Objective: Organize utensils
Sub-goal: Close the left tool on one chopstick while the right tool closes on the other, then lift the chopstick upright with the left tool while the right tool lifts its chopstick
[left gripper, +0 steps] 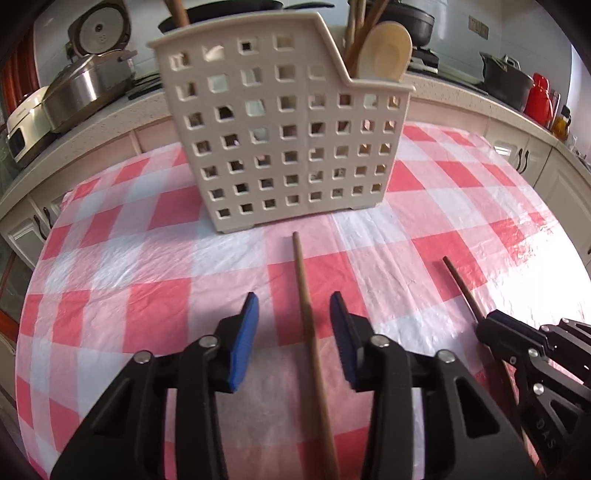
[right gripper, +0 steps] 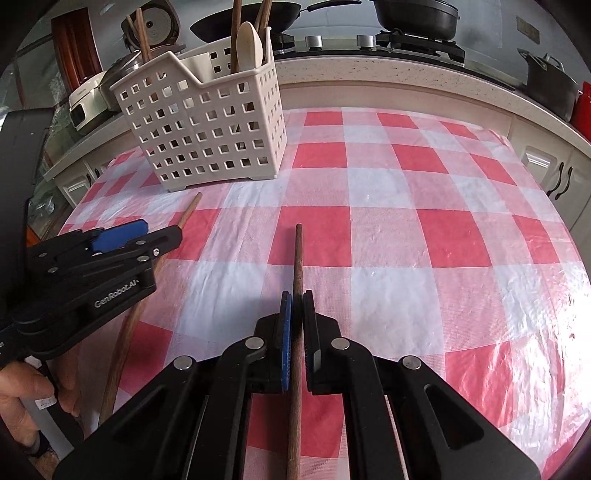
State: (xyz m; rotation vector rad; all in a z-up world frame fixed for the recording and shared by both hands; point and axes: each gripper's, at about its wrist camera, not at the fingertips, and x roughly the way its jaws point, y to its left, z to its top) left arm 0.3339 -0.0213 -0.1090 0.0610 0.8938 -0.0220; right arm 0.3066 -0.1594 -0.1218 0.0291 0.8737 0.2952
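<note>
A beige perforated utensil caddy [left gripper: 280,147] [right gripper: 207,125] stands at the far side of the checked table, with a pale wooden spoon [left gripper: 388,51] [right gripper: 249,44] and several brown sticks upright in it. A light brown chopstick [left gripper: 306,314] [right gripper: 188,214] lies on the cloth between the jaws of my left gripper [left gripper: 293,306] [right gripper: 155,230]; the blue pads stand apart from it on both sides. My right gripper [right gripper: 296,295] [left gripper: 491,321] is shut on a darker chopstick [right gripper: 297,266] [left gripper: 461,284], whose tip points toward the far edge.
The red-and-white checked cloth [right gripper: 406,221] covers the table. A counter behind carries rice cookers [left gripper: 74,88], a stove with black pans [right gripper: 413,14], a black pot [left gripper: 506,77] and a red kettle [left gripper: 539,96]. A person's hand [right gripper: 22,387] grips the left tool's handle.
</note>
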